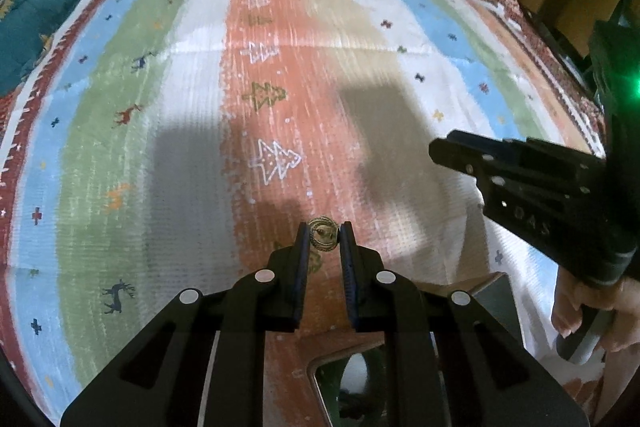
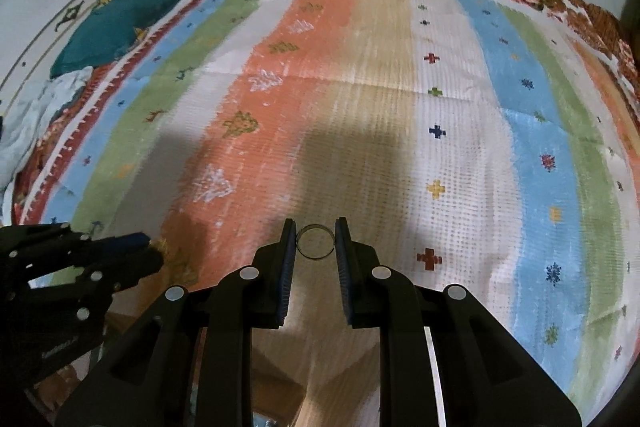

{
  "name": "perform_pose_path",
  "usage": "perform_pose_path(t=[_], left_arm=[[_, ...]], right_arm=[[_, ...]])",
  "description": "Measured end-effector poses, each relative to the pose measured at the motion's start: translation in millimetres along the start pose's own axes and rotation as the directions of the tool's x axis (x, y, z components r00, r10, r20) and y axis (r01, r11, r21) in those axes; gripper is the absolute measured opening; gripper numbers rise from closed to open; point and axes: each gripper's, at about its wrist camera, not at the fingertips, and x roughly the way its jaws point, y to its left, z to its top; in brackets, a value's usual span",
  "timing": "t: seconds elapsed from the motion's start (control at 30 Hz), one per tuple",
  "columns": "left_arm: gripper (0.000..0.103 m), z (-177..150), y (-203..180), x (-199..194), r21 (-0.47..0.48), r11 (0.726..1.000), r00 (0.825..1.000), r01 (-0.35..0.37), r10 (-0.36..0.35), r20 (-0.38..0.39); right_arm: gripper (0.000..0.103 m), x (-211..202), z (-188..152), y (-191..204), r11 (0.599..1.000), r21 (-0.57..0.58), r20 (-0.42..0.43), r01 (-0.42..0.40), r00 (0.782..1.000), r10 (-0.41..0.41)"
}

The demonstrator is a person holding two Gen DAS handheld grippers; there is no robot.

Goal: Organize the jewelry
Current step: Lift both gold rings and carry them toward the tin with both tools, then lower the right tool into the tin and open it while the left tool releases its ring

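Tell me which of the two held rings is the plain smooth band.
The silver ring in the right gripper: a bare hoop. The gold ring in the left gripper is ornate.

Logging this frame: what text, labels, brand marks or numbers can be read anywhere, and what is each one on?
"DAS": embossed letters, faint, on the side of the right gripper in the left wrist view; the reading is uncertain.
A light printed strip on the body of the left gripper, low left in the right wrist view: too small and blurred to read.
The rug carries only woven trees, deer and crosses, no lettering.
Gold ring and silver ring: no readable marks.
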Motion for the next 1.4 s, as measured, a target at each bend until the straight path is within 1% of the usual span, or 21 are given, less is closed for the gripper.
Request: perform_pose_path(t=[0.27, 0.37, 0.5, 0.7, 0.8, 0.97, 1.13, 1.23, 1.4], left_arm=[[0.015, -5, 0, -13, -0.015, 1.0, 0.998, 0.0, 0.001, 0.06], [0.015, -5, -1, -21, -0.013, 1.0, 0.995, -0.002, 0.004, 0.103], [0.015, -6, 1, -28, -0.02, 1.0, 0.99, -0.009, 0.011, 0.138], [0.015, -10, -1, -40, -0.006, 1.0, 0.978, -0.023, 0.024, 0.207], [0.015, -13, -3, -46, 0.002, 1.0, 0.972, -0.021, 0.02, 0.232], [0.015, -20, -5, -54, 0.005, 1.0, 0.967, -0.006, 0.004, 0.254], [0.015, -28, -5, -59, 0.006, 1.0, 0.965, -0.006, 0.005, 0.262], [0.015, -32, -7, -65, 0.01, 1.0, 0.96, -0.007, 0.004, 0.279], [0.015, -39, -11, -72, 0.025, 1.0, 0.954, -0.009, 0.001, 0.3]], right_arm=[[0.02, -20, -6, 2, 1.0, 0.003, 0.046, -0.012, 0.999, 0.012], [0.02, -26, -8, 3, 1.0, 0.001, 0.06, -0.017, 0.998, 0.017], [0.02, -34, -12, 4, 1.0, 0.003, 0.08, -0.03, 0.996, 0.03], [0.02, -47, -17, 6, 0.999, -0.011, 0.12, -0.039, 0.992, 0.04], [0.02, -56, -19, 11, 0.998, -0.04, 0.154, -0.046, 0.987, 0.051], [0.02, -70, -26, 16, 0.996, -0.058, 0.181, -0.068, 0.98, 0.078], [0.02, -76, -33, 21, 0.995, -0.074, 0.186, -0.062, 0.98, 0.074], [0.02, -84, -38, 25, 0.994, -0.093, 0.202, -0.054, 0.977, 0.072], [0.02, -94, -47, 30, 0.992, -0.112, 0.223, -0.065, 0.971, 0.089]])
